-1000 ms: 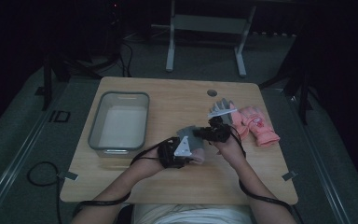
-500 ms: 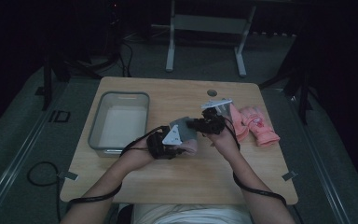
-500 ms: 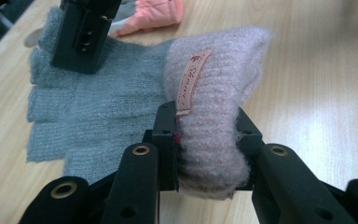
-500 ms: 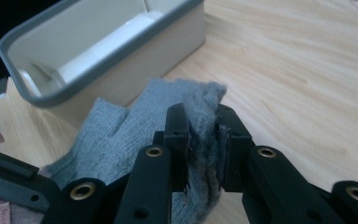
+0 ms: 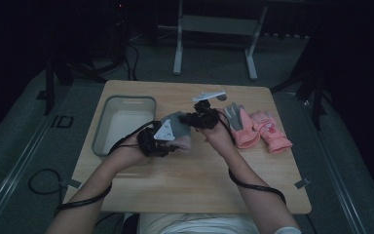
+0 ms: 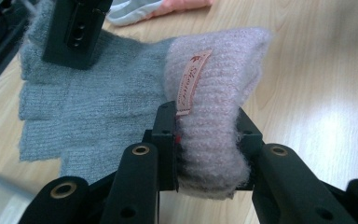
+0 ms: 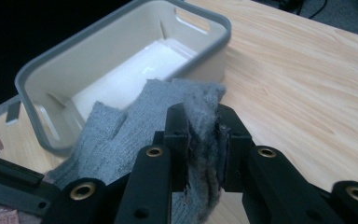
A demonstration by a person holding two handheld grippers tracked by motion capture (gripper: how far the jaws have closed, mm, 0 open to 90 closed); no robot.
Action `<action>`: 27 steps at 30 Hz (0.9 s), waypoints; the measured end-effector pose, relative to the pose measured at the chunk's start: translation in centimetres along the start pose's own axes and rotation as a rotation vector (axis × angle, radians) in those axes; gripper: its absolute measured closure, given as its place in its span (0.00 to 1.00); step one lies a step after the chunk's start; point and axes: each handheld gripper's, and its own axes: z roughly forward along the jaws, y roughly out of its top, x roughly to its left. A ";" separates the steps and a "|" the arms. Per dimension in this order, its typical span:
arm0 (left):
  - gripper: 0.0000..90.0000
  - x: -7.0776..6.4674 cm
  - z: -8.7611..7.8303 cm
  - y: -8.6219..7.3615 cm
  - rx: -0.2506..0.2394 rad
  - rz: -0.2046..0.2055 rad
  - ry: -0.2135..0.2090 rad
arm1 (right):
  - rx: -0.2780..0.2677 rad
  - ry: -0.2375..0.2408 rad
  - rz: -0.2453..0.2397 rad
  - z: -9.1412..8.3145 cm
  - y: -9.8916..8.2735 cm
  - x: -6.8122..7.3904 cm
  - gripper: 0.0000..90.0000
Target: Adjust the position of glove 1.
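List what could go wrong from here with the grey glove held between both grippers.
1. The left gripper clamps only the pink cuff of the grey glove; the knit could slip out.
2. The right gripper pinches a thin fold, so pulling apart may stretch it.
3. Dangling fingers could snag the bin rim.

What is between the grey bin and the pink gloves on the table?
In the high view, the grey-and-pink knitted glove hangs there, held by the left claw and right claw, between the grey plastic bin and the pink gloves.
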 end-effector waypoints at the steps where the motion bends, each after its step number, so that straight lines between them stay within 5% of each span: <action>1: 0.77 0.2 -0.3 -0.2 0.001 -0.002 0.005 | -0.002 0.002 -0.002 0.2 0.3 0.2 0.86; 16: 0.77 3.0 -3.9 -4.2 0.052 -0.032 0.066 | 0.009 0.034 -0.051 5.2 4.5 3.3 0.86; 27: 0.77 5.5 -5.9 -8.0 0.062 -0.033 0.071 | 0.009 0.071 -0.055 8.9 6.8 5.2 0.86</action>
